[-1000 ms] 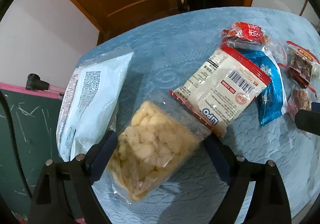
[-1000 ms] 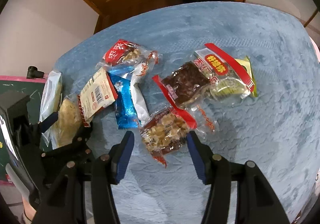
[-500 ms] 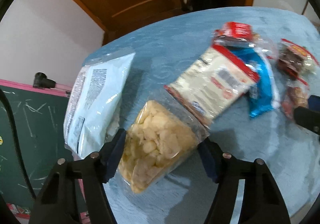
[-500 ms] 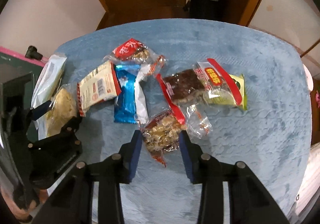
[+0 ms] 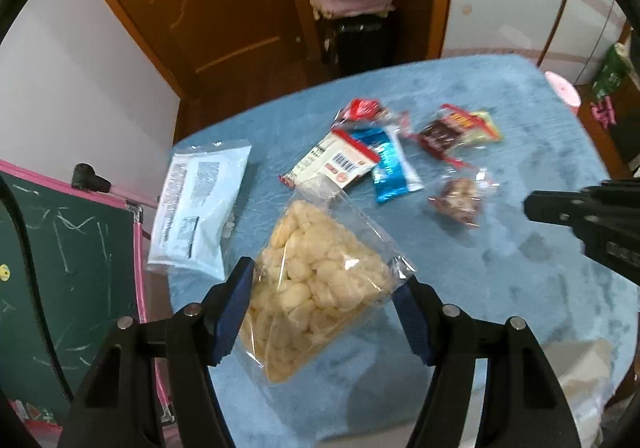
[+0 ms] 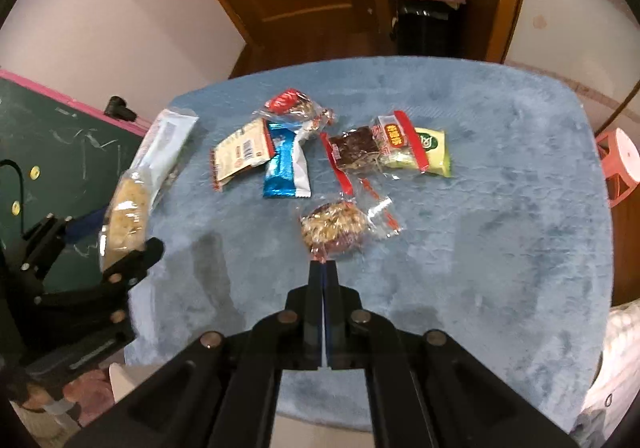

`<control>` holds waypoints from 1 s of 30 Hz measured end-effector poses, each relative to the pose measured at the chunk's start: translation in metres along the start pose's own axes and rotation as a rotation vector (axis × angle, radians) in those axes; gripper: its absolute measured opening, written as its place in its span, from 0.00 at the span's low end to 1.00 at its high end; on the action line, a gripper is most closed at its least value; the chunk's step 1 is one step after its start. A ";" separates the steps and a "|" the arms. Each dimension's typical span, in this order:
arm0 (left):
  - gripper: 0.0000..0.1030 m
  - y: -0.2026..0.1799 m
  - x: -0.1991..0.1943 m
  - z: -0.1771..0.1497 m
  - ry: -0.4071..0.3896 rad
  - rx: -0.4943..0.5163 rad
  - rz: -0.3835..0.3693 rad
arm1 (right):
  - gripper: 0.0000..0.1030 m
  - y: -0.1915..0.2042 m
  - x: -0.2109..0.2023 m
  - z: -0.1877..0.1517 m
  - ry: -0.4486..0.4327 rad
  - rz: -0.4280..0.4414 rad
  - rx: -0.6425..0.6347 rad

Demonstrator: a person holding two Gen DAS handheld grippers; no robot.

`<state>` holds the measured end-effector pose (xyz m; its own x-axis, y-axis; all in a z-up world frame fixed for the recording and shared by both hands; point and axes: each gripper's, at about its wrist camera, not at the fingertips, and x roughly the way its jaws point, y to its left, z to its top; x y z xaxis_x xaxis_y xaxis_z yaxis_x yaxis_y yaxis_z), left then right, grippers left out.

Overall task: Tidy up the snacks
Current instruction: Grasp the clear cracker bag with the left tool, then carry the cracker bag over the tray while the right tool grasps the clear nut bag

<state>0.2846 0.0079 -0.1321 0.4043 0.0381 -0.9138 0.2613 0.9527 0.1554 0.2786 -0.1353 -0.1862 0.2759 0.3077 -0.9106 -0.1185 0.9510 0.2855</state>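
Bulging with pale yellow puffs, the clear bag crinkles.

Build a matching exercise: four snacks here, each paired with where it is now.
1 puffed-snack bag
2 blue wrapper
3 nut packet
4 pale large bag

A at the table's left edge
B in the left hand-held gripper
C against the barcode packet
D apart, mid-table

Pairs: 1-B, 2-C, 3-D, 4-A. The left jaws have just been closing on the bag.
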 end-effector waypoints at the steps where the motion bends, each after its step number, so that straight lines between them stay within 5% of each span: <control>1: 0.64 -0.001 -0.013 -0.004 -0.011 -0.003 -0.008 | 0.00 0.001 -0.004 -0.002 -0.001 0.005 -0.005; 6: 0.64 -0.006 -0.067 -0.028 -0.059 -0.018 -0.059 | 0.02 -0.002 0.007 0.007 -0.004 0.015 0.018; 12: 0.64 -0.009 -0.117 -0.078 -0.103 -0.028 -0.114 | 0.30 -0.010 0.043 0.017 0.042 -0.005 0.105; 15: 0.64 -0.007 -0.135 -0.107 -0.111 -0.037 -0.161 | 0.35 -0.017 0.056 0.021 0.035 -0.022 0.145; 18: 0.64 -0.010 -0.145 -0.133 -0.116 -0.038 -0.205 | 0.37 -0.024 0.069 0.024 0.056 -0.009 0.189; 25: 0.64 -0.012 -0.139 -0.164 -0.090 -0.068 -0.280 | 0.64 -0.029 0.082 0.034 0.041 -0.068 0.230; 30: 0.64 -0.019 -0.134 -0.166 -0.079 -0.071 -0.290 | 0.66 -0.017 0.097 0.035 0.055 -0.104 0.179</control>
<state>0.0801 0.0349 -0.0753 0.3896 -0.2593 -0.8837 0.3152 0.9391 -0.1367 0.3406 -0.1208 -0.2685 0.2250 0.2100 -0.9514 0.0803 0.9692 0.2329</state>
